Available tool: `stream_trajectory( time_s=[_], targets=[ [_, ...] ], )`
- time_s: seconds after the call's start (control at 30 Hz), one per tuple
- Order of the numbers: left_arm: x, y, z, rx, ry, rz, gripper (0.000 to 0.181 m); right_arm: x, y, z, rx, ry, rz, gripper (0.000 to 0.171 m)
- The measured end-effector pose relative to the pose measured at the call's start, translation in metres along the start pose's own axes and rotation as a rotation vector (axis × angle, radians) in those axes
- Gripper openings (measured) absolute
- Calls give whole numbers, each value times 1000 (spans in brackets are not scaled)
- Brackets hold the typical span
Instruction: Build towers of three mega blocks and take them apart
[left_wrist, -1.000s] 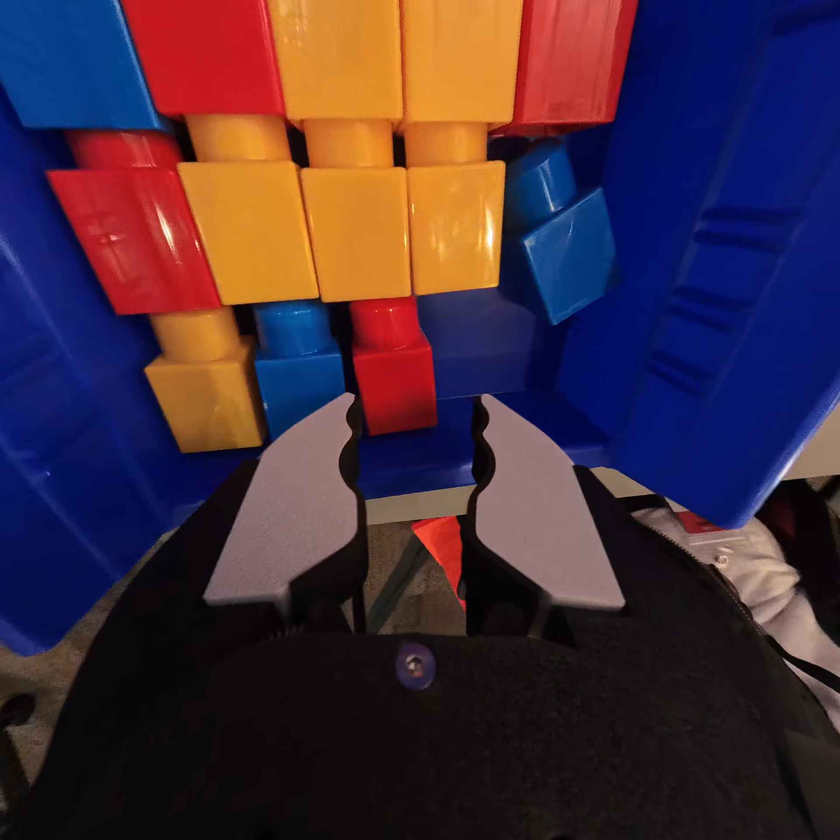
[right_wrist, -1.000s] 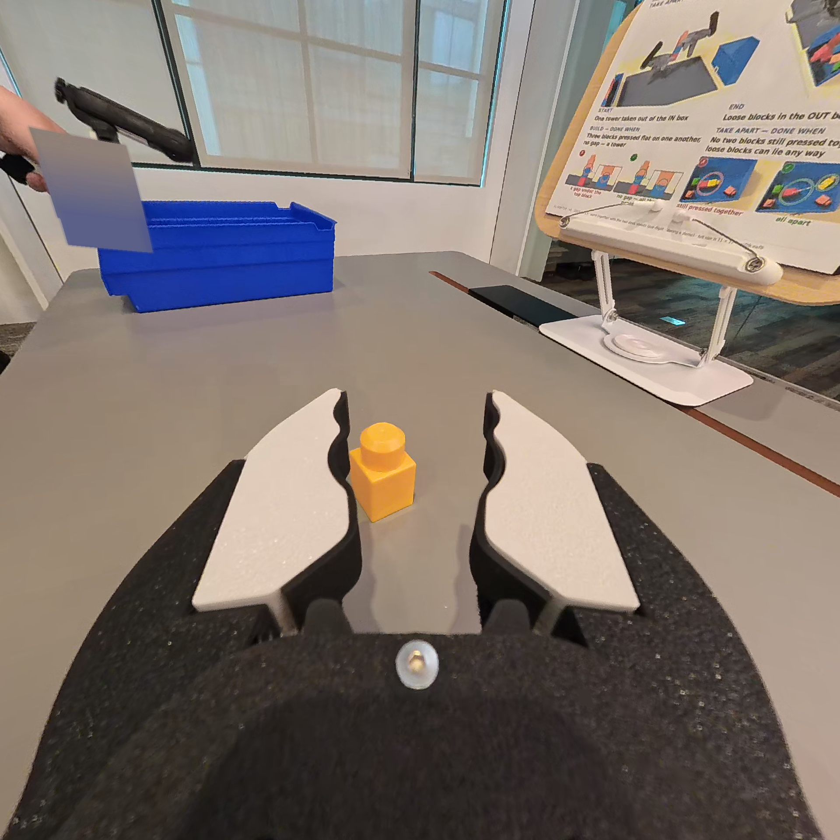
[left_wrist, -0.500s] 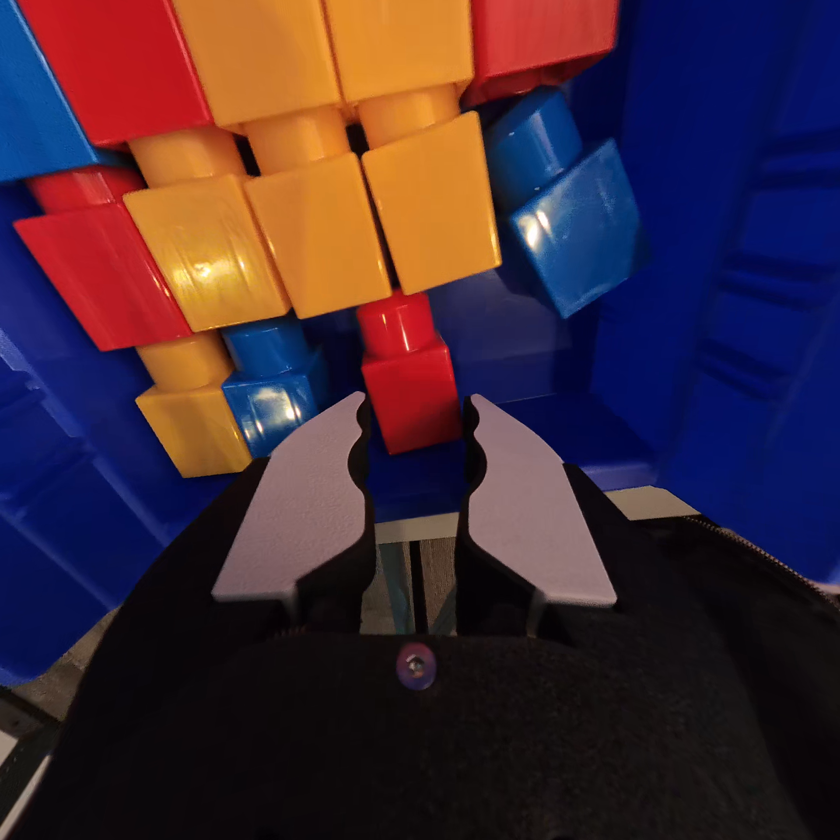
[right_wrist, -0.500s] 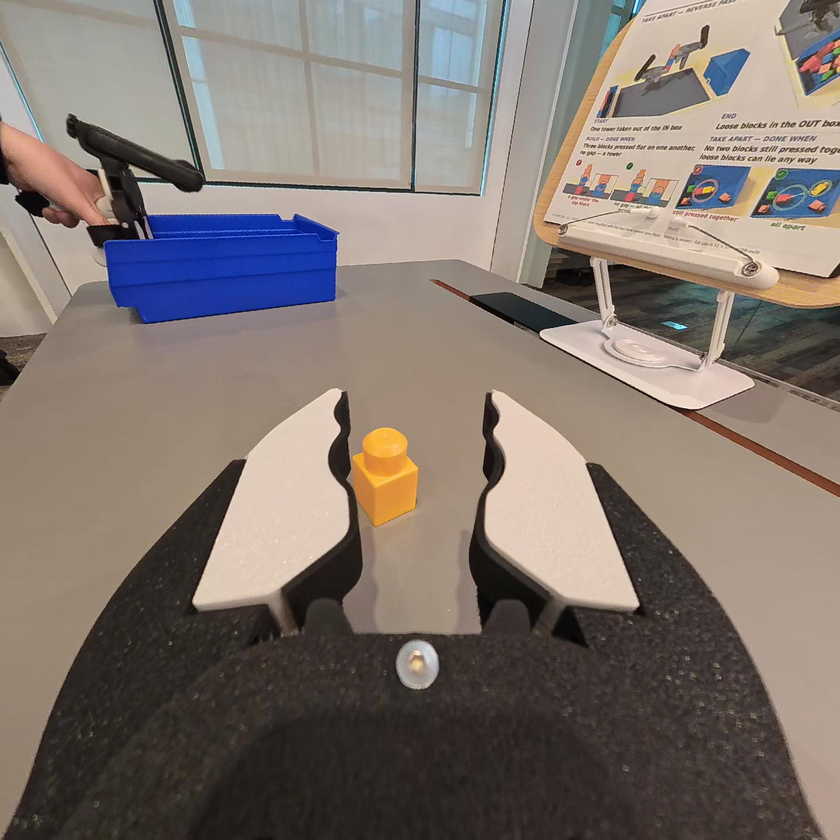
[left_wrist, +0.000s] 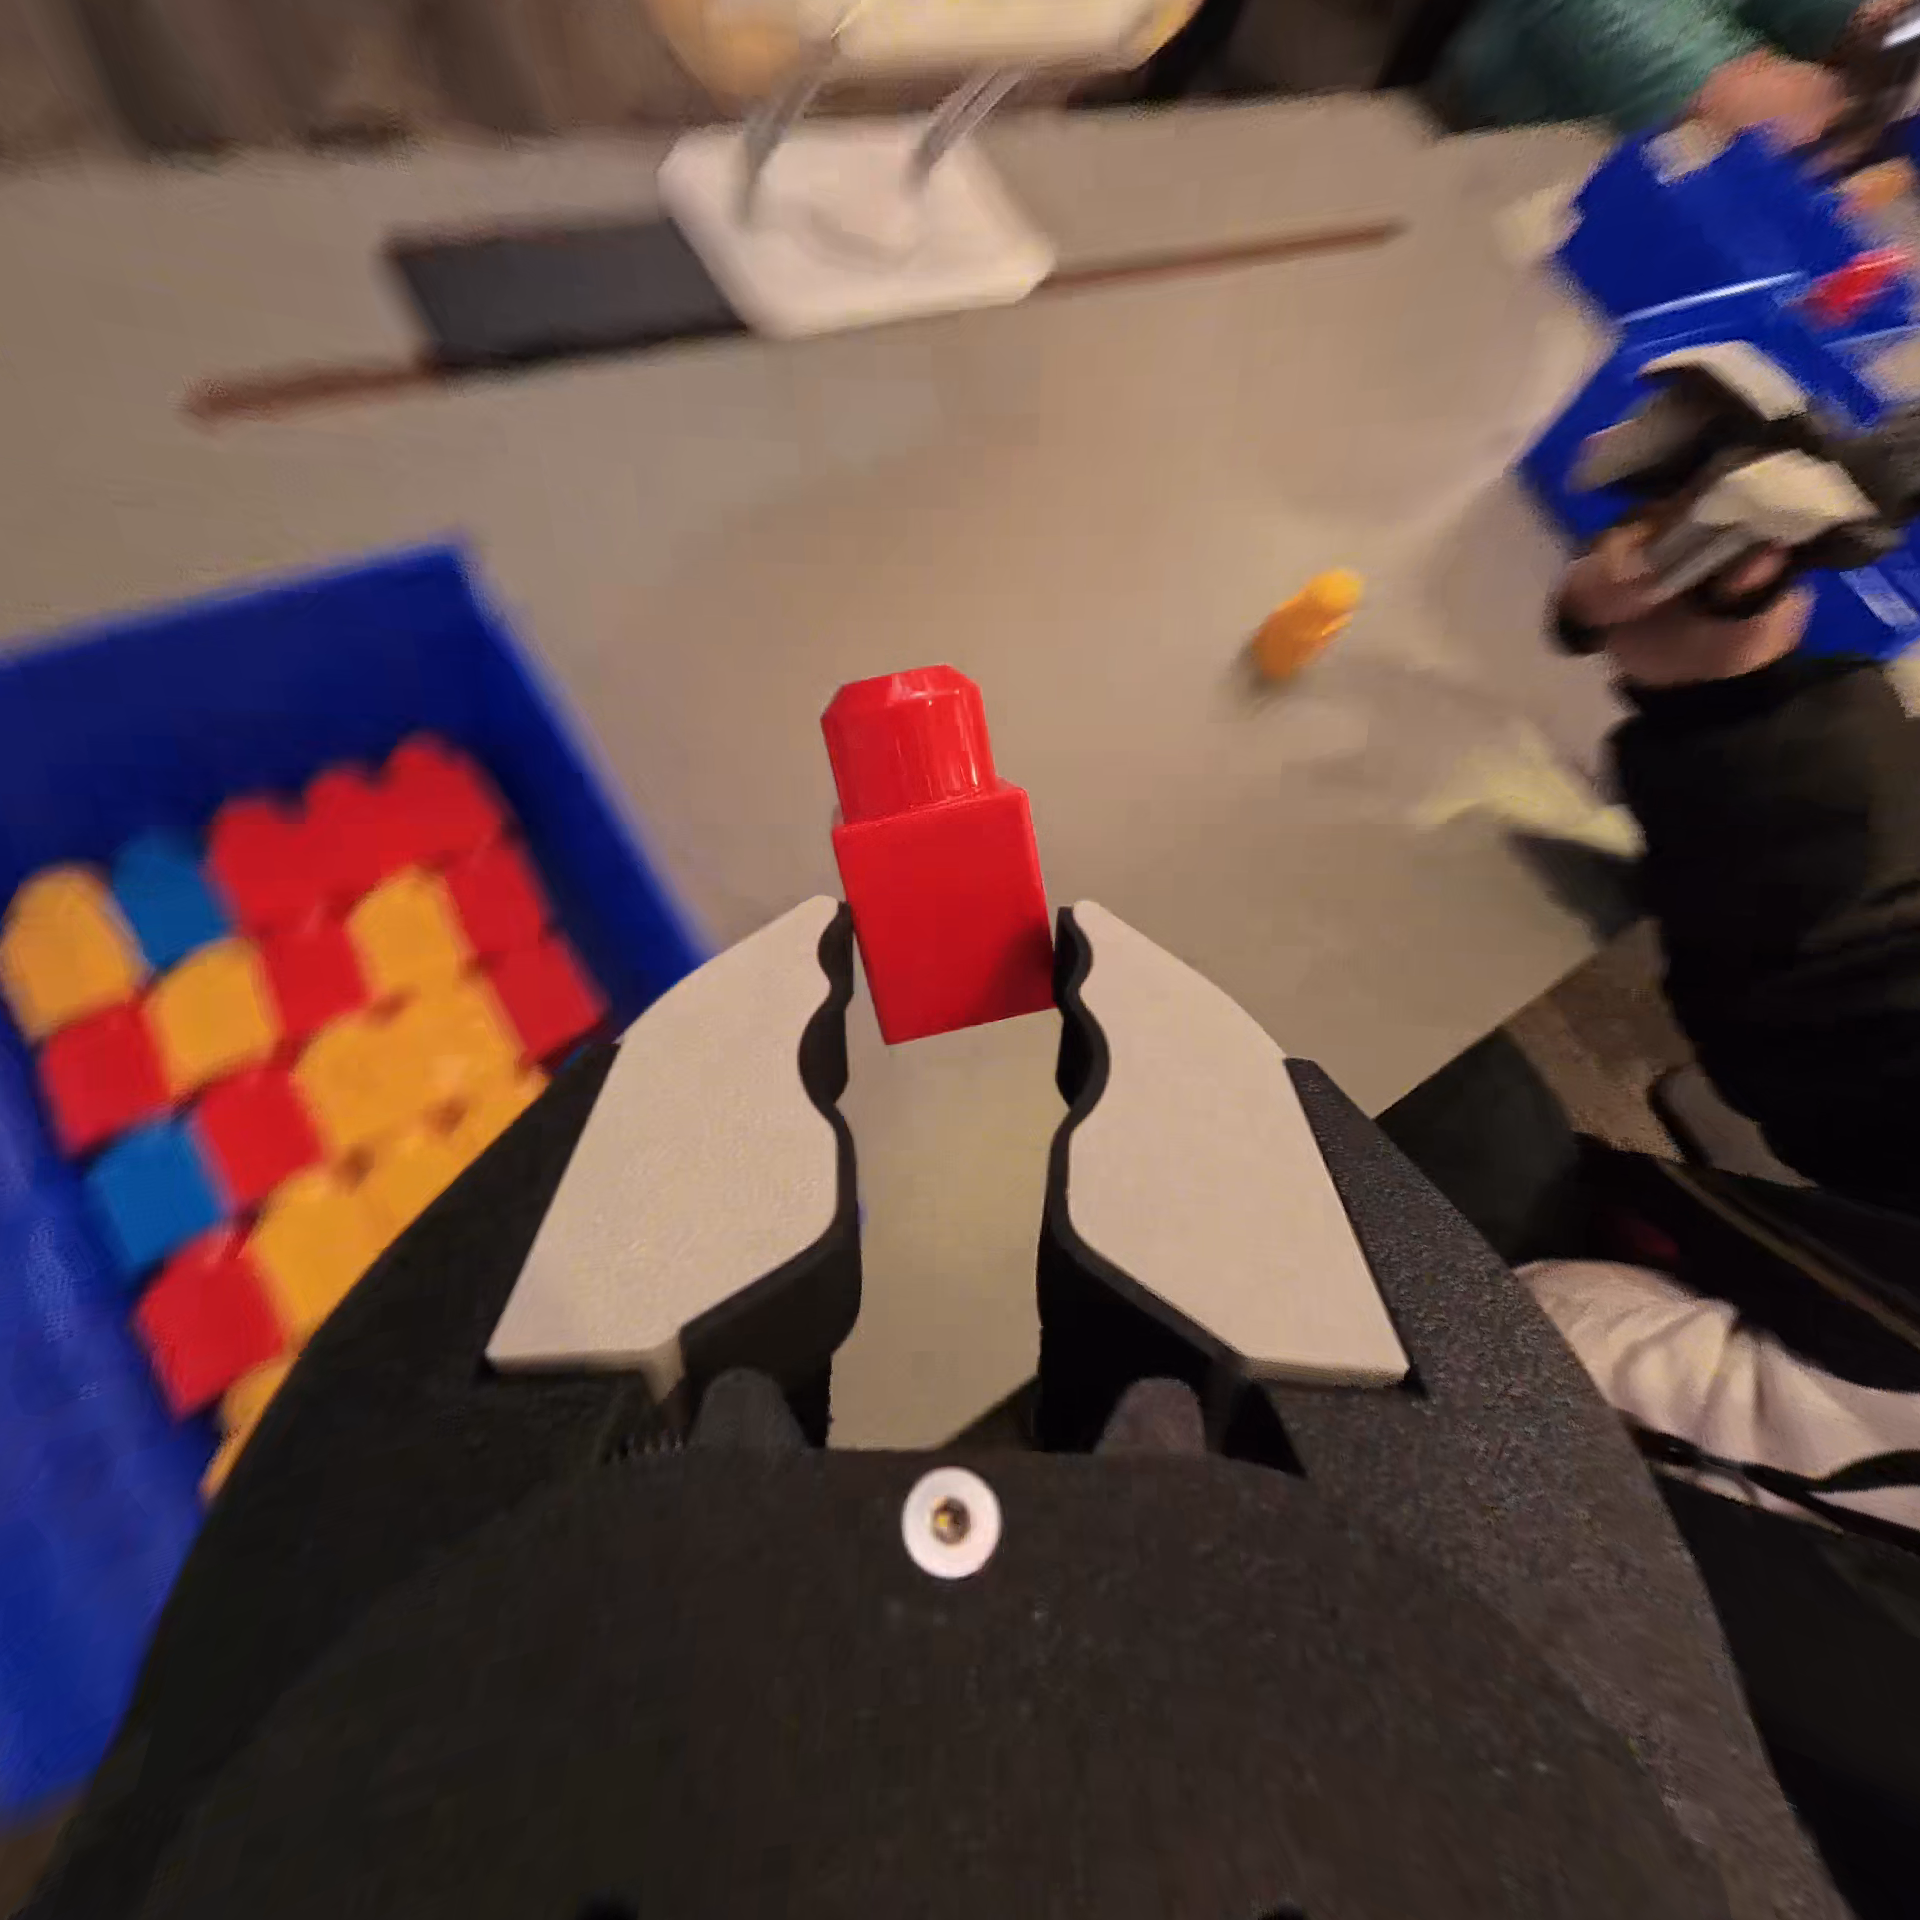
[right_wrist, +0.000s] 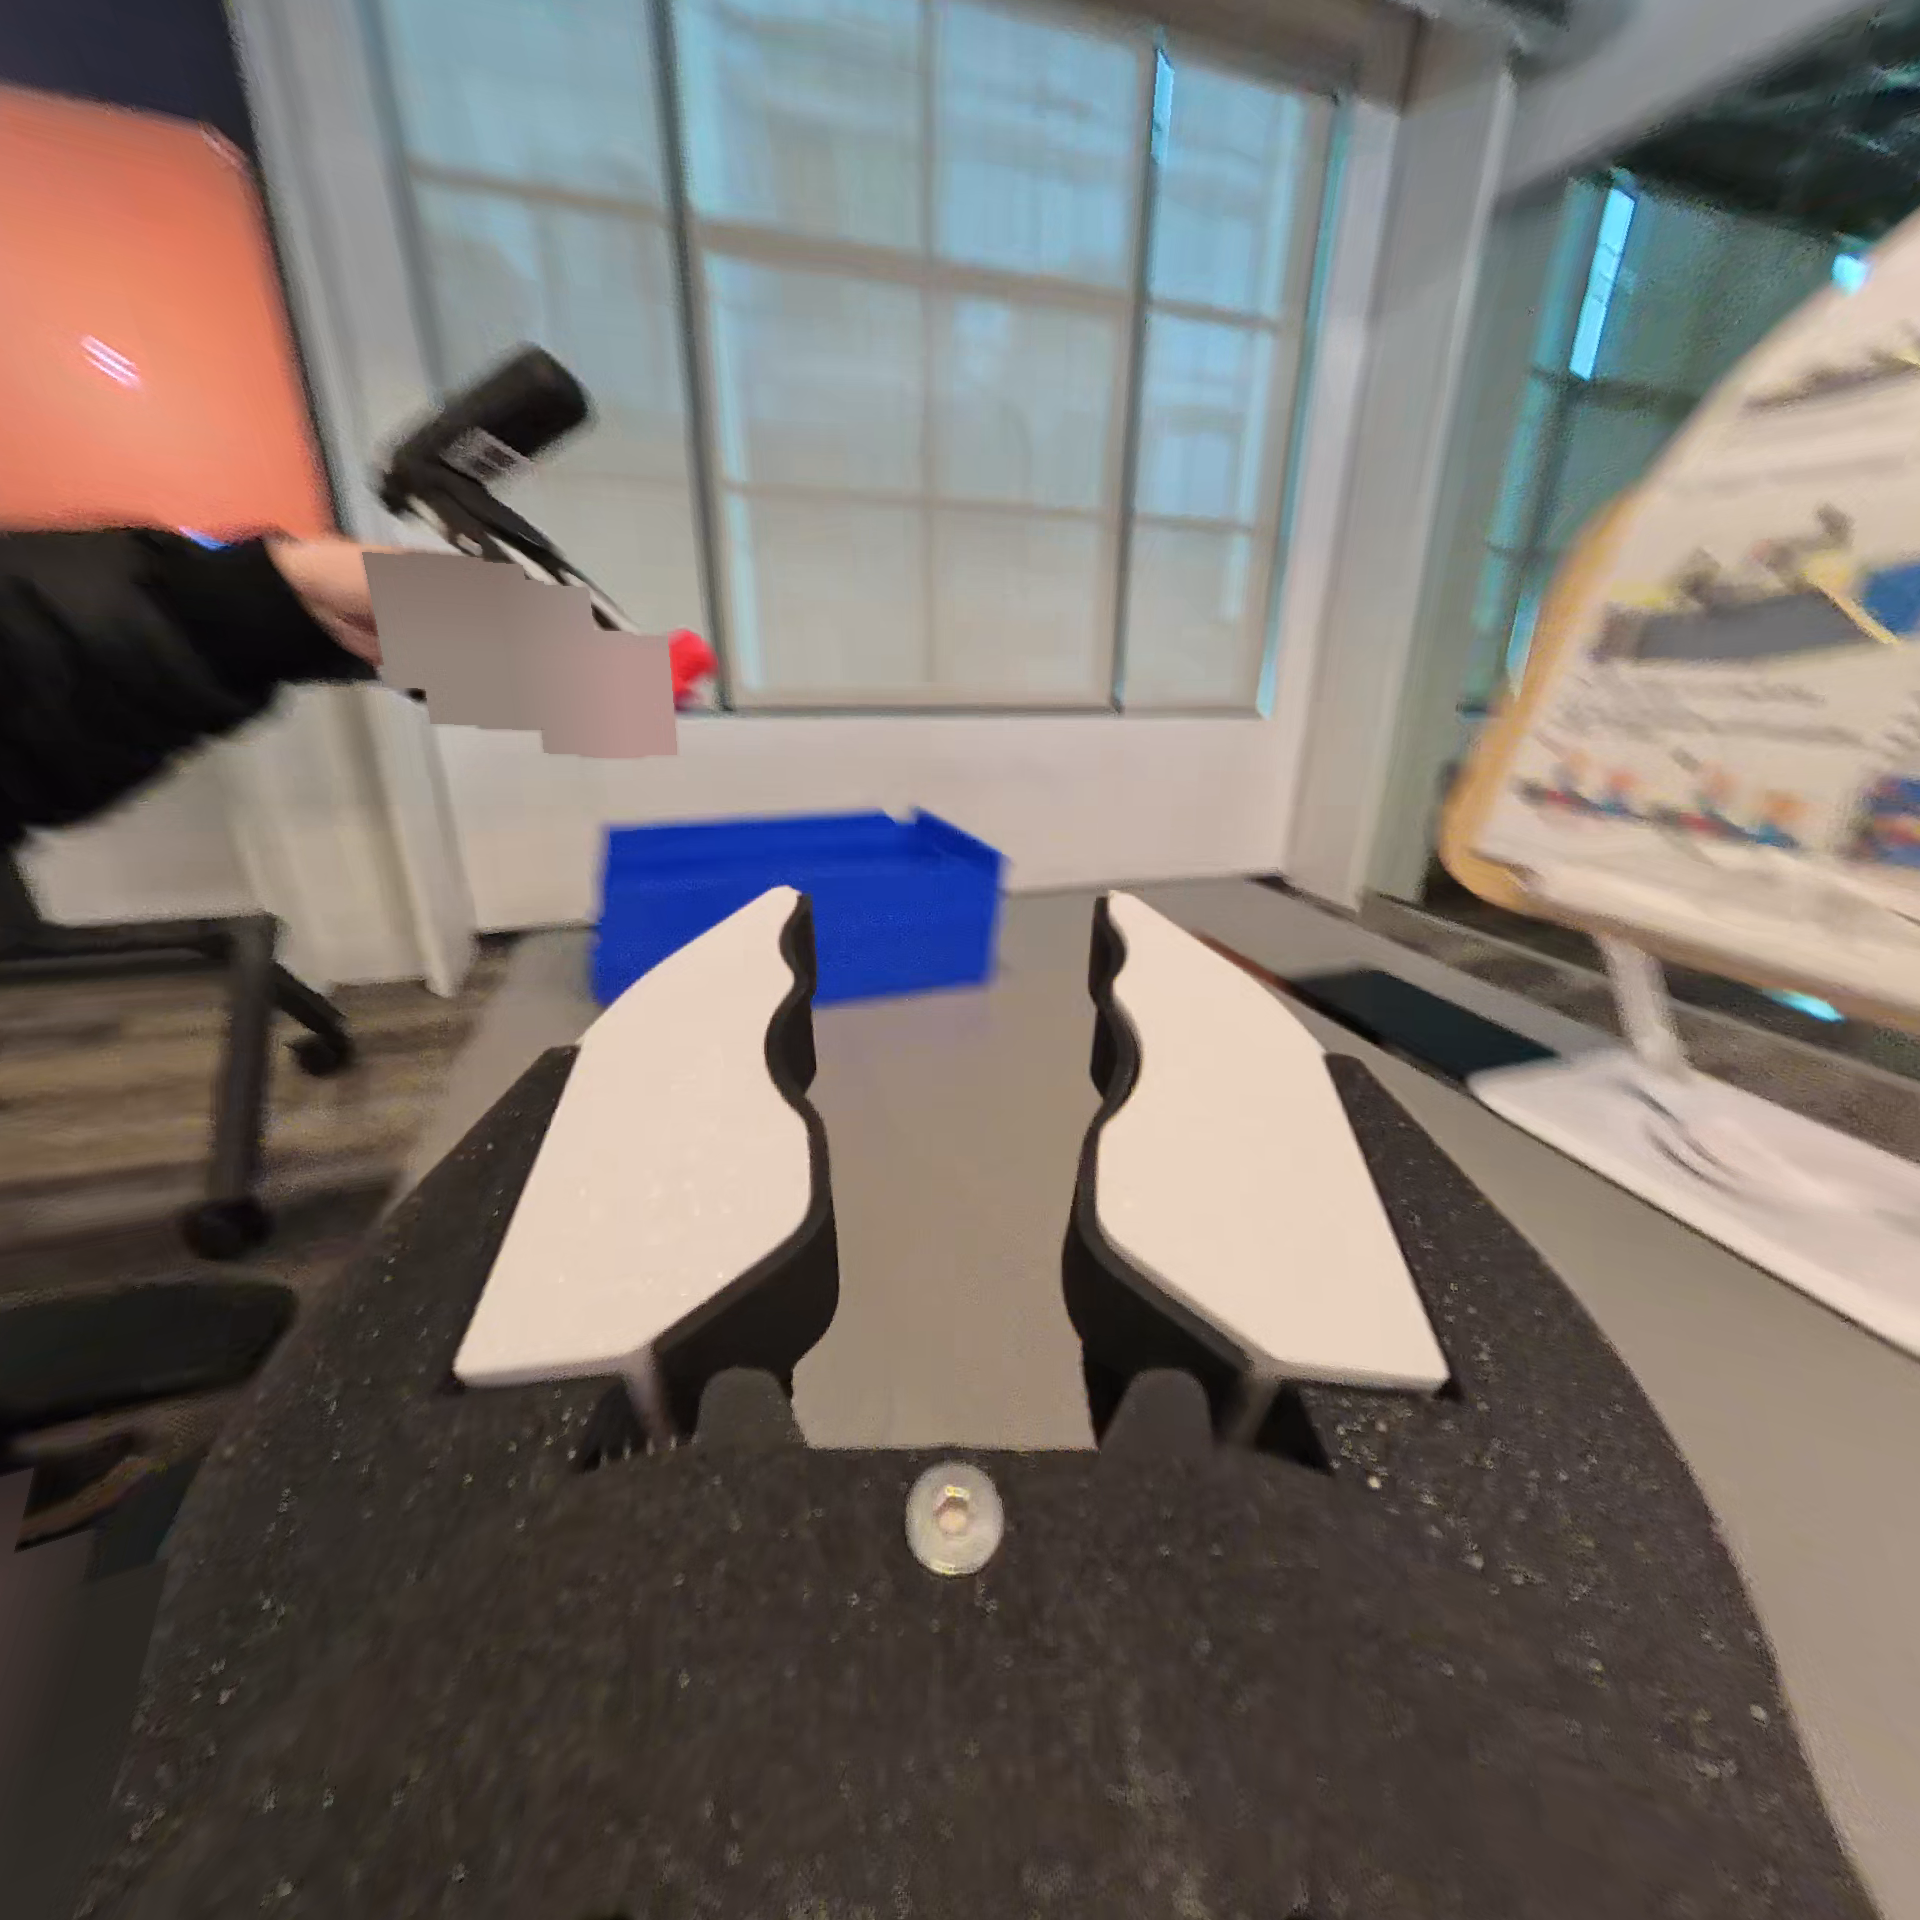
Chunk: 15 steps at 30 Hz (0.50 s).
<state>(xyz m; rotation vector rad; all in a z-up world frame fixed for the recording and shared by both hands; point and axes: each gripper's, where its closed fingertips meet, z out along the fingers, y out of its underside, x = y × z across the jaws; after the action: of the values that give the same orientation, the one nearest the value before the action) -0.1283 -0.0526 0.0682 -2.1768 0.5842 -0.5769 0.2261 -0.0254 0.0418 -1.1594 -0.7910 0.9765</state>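
- The red block (left_wrist: 940, 914) looks light, rigid and glossy, so likely slippery; gripping its flat square sides suits it, leaving the stud free.
- The left gripper (left_wrist: 951, 961) has its fingers (left_wrist: 727, 1122) clamped on those sides, block aloft over the bench (left_wrist: 935, 520), stud tipped forward.
- The right gripper (right_wrist: 945, 935) hovers level, fingers wide, empty.
- An orange block (left_wrist: 1304, 629) lies on the bench beyond.

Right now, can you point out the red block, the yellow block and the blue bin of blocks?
red block (left_wrist: 940, 914), left wrist view, front face.
yellow block (left_wrist: 1304, 627), left wrist view, its blurred body.
blue bin (left_wrist: 343, 665), left wrist view, inner wall.
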Motion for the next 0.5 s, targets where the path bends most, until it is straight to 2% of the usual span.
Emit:
stream_trajectory(
  time_s=[0.13, 0.23, 0.37, 0.5],
  targets=[
    [108, -33, 36, 160, 247, 198, 37, -75, -42, 55, 79, -287, 142, 49],
    [170, -34, 68, 210, 379, 297, 37, -97, -52, 78, 45, -357, 185, 50],
    [218, -35, 93, 246, 514, 325, 37, -104, -53, 85, -19, -357, 197, 49],
    [241, -35, 100, 258, 601, 328, 37, -102, -56, 79, -27, -352, 247, 46]
  ],
)
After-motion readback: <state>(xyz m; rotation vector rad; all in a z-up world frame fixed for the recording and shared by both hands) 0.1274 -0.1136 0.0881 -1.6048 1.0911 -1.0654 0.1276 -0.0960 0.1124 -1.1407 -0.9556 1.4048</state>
